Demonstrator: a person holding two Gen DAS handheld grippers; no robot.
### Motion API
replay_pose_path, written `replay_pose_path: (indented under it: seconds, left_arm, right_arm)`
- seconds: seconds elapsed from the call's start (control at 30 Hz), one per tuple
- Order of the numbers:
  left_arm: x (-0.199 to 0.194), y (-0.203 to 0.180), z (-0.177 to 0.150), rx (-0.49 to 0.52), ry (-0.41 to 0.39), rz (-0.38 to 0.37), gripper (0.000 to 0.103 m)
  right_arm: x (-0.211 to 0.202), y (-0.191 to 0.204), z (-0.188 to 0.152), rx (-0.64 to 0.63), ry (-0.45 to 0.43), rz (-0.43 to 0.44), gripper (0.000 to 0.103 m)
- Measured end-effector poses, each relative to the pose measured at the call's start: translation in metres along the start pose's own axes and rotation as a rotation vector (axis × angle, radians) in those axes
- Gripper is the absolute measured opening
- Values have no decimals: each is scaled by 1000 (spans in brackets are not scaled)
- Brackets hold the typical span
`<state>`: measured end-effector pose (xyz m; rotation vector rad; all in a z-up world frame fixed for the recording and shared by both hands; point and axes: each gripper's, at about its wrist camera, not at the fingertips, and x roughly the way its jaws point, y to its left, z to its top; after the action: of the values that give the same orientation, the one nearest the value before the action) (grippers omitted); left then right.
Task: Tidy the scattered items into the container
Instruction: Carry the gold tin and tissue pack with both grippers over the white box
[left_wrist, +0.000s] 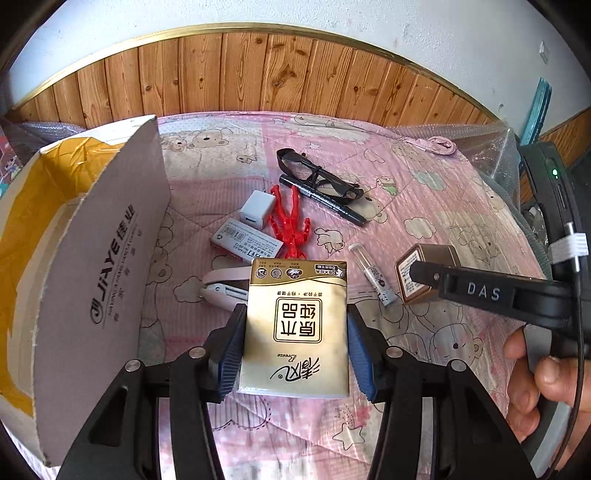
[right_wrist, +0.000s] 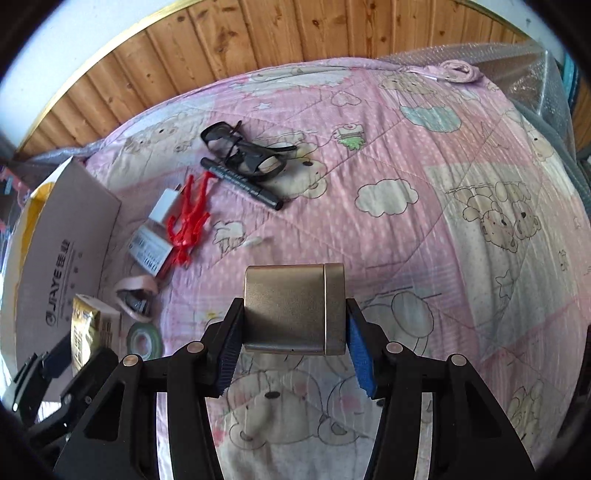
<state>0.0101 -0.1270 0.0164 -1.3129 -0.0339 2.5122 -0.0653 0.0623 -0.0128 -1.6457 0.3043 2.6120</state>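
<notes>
Your left claw (left_wrist: 295, 332) is clamping a gold tissue pack (left_wrist: 295, 325) beside the cardboard box (left_wrist: 99, 258). Your right claw (right_wrist: 293, 332) is gripping a bronze tin (right_wrist: 291, 308) above the bed (right_wrist: 443, 221).

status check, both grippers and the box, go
Left gripper shut on tissue pack. Right gripper shut on bronze tin. Cardboard box open at left, its flap upright between.

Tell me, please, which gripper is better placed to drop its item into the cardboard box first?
Probably the left gripper: it holds the tissue pack right beside the cardboard box. The right gripper, holding the bronze tin, is farther from the box.
</notes>
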Motion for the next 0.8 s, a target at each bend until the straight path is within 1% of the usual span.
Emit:
replay_pose_path:
  seconds: [0.3, 0.57, 0.67, 0.73, 0.8]
  left_arm:
    - [-51, 28, -24, -39, -24, 48, 52]
    - [-92, 70, -35, -93, -48, 97, 52]
    - [-103, 86, -35, -130, -49, 82, 52]
    - [-111, 91, -34, -146, -53, 87, 52]
    - [-121, 98, -30, -178, -63, 53, 52]
  right_arm:
    - [-22, 55, -38, -94, 18, 71, 54]
    - [-43, 104, -54, -174, 9, 138, 54]
    - [-52, 121, -55, -200, 2, 164, 54]
    - [-58, 133, -55, -215, -5, 182, 54]
    - [-64, 143, -53, -230, -15, 194, 54]
